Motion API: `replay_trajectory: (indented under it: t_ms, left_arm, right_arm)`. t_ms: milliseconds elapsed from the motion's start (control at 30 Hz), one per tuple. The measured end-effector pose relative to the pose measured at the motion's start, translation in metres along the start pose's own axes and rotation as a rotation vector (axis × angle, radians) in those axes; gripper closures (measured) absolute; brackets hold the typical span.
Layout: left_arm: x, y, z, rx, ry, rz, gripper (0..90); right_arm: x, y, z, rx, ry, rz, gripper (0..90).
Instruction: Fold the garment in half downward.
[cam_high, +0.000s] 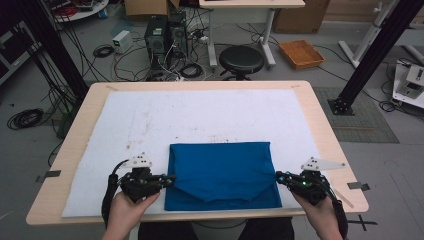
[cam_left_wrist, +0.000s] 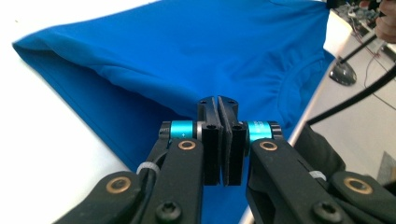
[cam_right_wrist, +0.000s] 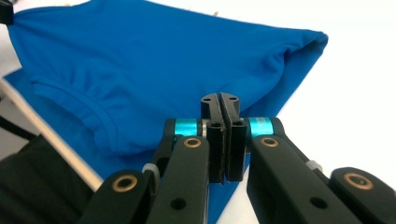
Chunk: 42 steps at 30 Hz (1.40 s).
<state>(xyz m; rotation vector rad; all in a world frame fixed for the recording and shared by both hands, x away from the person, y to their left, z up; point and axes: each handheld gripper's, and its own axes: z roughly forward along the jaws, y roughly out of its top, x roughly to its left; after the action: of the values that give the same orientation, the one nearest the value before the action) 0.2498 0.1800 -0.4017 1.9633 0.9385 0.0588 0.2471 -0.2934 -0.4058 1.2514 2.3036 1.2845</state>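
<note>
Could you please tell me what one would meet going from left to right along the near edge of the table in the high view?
Left gripper → blue shirt → right gripper, all over the white mat.

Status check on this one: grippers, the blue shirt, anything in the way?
Left gripper and right gripper shut, each pinching a side of the folded top layer. Blue shirt folded on the white mat, near edge. Nothing blocking.

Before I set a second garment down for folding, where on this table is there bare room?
The far half of the white mat, between the blue shirt's far fold and the table's far edge, lies bare. Narrower bare strips of mat run left and right of the shirt. The near edge is crowded: the left gripper and right gripper flank the shirt there.
</note>
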Motion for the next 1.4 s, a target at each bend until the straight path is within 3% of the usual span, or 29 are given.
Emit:
replay_trajectory:
  t_ms: [267,400,433,500,600,700,833,967,1100,1200,1267,1333,1400]
  left_arm:
    - [-0.004,-0.021,0.003,0.040,0.011,-0.009,88.1]
    - [-0.007,-0.026,0.008,0.074,0.023,0.021,87.5]
    - [-0.007,-0.026,0.009,0.087,0.040,0.041,85.7]
    - [-0.007,-0.024,0.010,0.090,0.075,0.043,71.9]
    - [-0.002,-0.014,0.008,0.046,0.110,0.071,66.2]
    - [0.010,0.003,0.010,-0.012,0.173,0.085,58.7]
    - [0.038,0.025,0.023,-0.056,0.237,0.067,58.3]
    - [0.066,0.038,0.044,-0.064,0.288,0.030,57.6]
    - [0.084,0.043,0.061,-0.062,0.333,0.006,57.2]
    - [0.091,0.043,0.071,-0.023,0.349,-0.013,57.0]
    - [0.093,0.042,0.075,0.007,0.342,-0.021,59.9]
    - [0.093,0.040,0.077,0.024,0.353,-0.012,72.4]
    - [0.092,0.039,0.075,0.029,0.350,0.001,81.6]
  right_arm:
    - [0.010,-0.022,-0.004,0.038,-0.008,-0.033,89.6]
    - [0.010,-0.027,-0.002,0.054,-0.015,-0.041,88.2]
    - [0.009,-0.027,-0.002,0.053,-0.016,-0.045,84.6]
    - [0.008,-0.026,-0.002,0.042,-0.024,-0.046,78.4]
    - [0.001,-0.016,-0.001,0.010,-0.059,-0.052,72.8]
    - [-0.014,0.000,0.006,-0.032,-0.115,-0.047,69.7]
    - [-0.044,0.026,0.028,-0.055,-0.163,0.002,69.7]
    - [-0.070,0.044,0.057,-0.049,-0.141,0.088,66.9]
    - [-0.084,0.050,0.081,-0.013,-0.123,0.173,63.6]
    - [-0.086,0.050,0.094,0.014,-0.117,0.181,65.9]
    - [-0.085,0.050,0.099,0.036,-0.118,0.160,77.4]
    - [-0.082,0.049,0.101,0.045,-0.142,0.124,88.7]
    - [-0.081,0.048,0.101,0.042,-0.162,0.108,88.9]
